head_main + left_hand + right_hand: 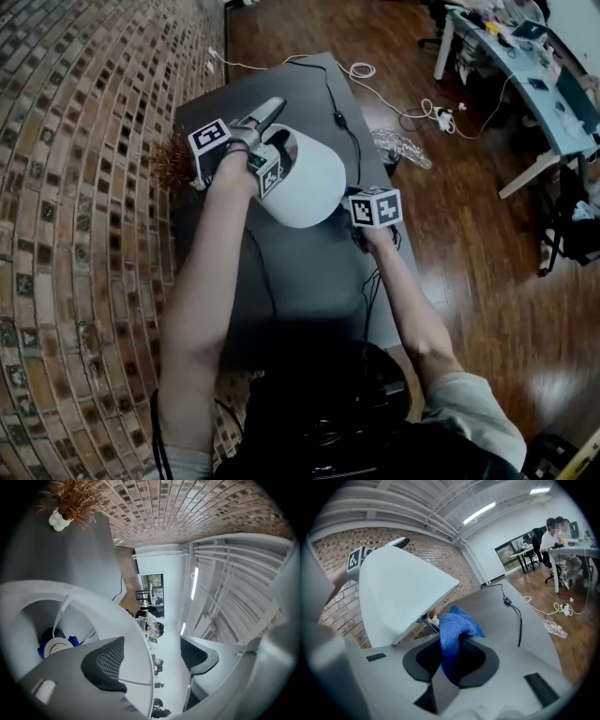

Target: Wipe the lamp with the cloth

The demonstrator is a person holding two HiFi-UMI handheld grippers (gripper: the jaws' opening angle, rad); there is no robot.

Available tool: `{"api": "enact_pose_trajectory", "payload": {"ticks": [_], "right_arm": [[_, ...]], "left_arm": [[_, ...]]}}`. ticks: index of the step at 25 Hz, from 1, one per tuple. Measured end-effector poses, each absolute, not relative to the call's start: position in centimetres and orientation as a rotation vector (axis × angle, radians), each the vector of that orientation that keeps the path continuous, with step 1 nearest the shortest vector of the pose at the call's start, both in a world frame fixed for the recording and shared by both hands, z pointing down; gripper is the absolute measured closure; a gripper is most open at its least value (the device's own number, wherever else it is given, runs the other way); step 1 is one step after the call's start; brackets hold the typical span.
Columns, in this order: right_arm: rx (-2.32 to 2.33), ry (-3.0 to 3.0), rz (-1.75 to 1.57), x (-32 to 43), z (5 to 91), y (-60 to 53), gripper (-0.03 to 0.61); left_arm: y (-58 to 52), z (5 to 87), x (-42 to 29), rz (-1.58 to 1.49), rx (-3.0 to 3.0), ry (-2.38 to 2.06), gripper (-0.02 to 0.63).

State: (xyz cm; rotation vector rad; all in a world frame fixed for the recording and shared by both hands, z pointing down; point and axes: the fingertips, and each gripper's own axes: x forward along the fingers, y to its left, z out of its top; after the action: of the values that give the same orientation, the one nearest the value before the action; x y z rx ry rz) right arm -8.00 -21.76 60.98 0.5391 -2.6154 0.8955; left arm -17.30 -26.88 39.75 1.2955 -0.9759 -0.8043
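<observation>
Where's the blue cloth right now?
In the right gripper view, the blue terry cloth is pinched in the right tongs, just below-right of the white lampshade, above the grey table.

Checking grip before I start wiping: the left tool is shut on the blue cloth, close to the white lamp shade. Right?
Not quite. It is the right tool that is shut on the blue cloth, close to the white lamp shade; the right gripper view shows it. The left tool stands open, with no cloth in it.
</observation>
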Motion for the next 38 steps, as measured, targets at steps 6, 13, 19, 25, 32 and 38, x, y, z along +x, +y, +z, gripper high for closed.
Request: {"api": "enact_pose_trajectory", "payload": {"ticks": [6, 13, 19, 25, 32, 38], "right_arm": [[0.541, -2.638, 0.971, -6.7, 60.9, -22.1, 0.494], [0.617, -2.649, 1.032, -5.0, 61.3, -23.5, 0.494], [0.666, -2.617, 1.089, -3.9, 62.3, -24.2, 0.494], [0.67, -2.603, 1.083, -3.8, 62.7, -24.5, 0.494], [0.704, -2.594, 1.119, -3.4, 62.8, -25.1, 0.494], [0.72, -2.579, 1.249, -2.4, 63.8, -25.4, 0.494]], "left_arm": [[-28.2, 37.3, -13.4, -0.607, 1.448, -0.922, 0.215], [-25.7, 34.4, -8.7, -0.325, 1.86, -0.758, 0.235], [-19.2, 29.2, -6.3, -0.069, 2.475, -0.672, 0.261], [-17.1, 40.5, -9.3, 1.415, 2.701, -1.0, 0.107], [-17.6, 43.4, -9.1, 1.849, 2.73, -0.911, 0.375], [-17.0, 42.5, -6.3, 1.564, 2.732, -0.625, 0.526]]}}
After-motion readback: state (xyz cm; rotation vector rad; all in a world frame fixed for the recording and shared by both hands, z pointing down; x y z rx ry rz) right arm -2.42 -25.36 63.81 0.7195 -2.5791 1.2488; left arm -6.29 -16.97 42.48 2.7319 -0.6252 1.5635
